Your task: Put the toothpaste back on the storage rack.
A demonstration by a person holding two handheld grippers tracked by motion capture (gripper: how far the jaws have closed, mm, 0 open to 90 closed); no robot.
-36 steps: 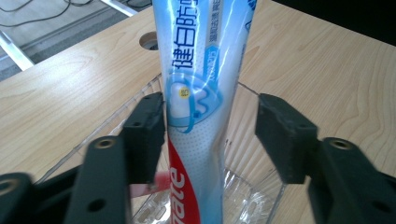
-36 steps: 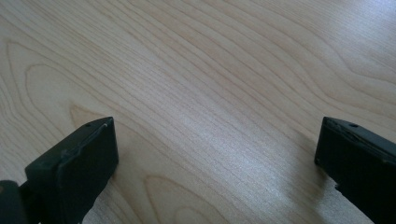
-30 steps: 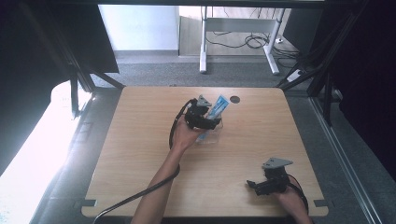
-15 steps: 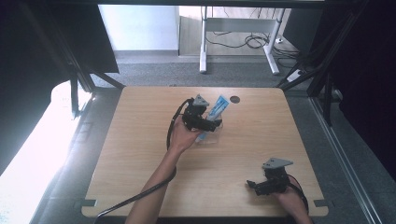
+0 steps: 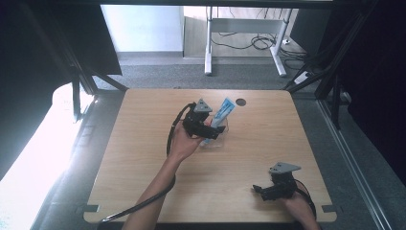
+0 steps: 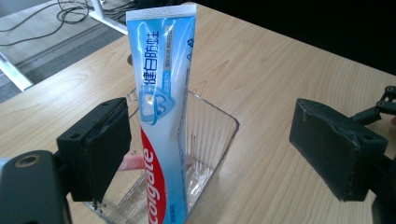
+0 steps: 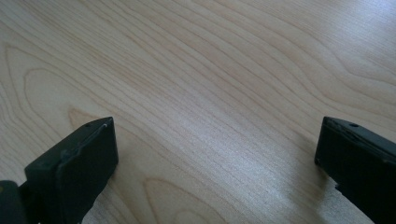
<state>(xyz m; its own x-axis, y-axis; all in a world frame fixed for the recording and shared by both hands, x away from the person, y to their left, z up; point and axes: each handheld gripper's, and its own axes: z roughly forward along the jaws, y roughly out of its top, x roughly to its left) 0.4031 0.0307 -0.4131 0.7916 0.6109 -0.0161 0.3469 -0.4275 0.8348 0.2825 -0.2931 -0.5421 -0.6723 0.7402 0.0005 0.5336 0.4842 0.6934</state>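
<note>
A blue, white and red toothpaste tube (image 6: pixel 161 93) stands leaning in a clear ribbed plastic container (image 6: pixel 219 135) near the middle of the wooden table (image 5: pixel 143 120). In the high view the tube (image 5: pixel 224 110) sticks up out of the container (image 5: pixel 216 142). My left gripper (image 5: pixel 216 130) is at the container; its jaws have just been opening and now stand wide on either side of the tube without touching it, as the left gripper view (image 6: pixel 215 121) shows. My right gripper (image 5: pixel 258 189) rests low at the table's near right, open over bare wood (image 7: pixel 215 135).
A dark round hole (image 5: pixel 241 101) sits in the tabletop just beyond the container. White desk legs (image 5: pixel 208 43) and cables stand on the floor past the far edge. Dark frame bars (image 5: pixel 330 72) flank the table on both sides.
My left gripper has let go of the tube and drawn back a little towards the person, rising slightly. The tube stays in the container. The right gripper has not moved.
</note>
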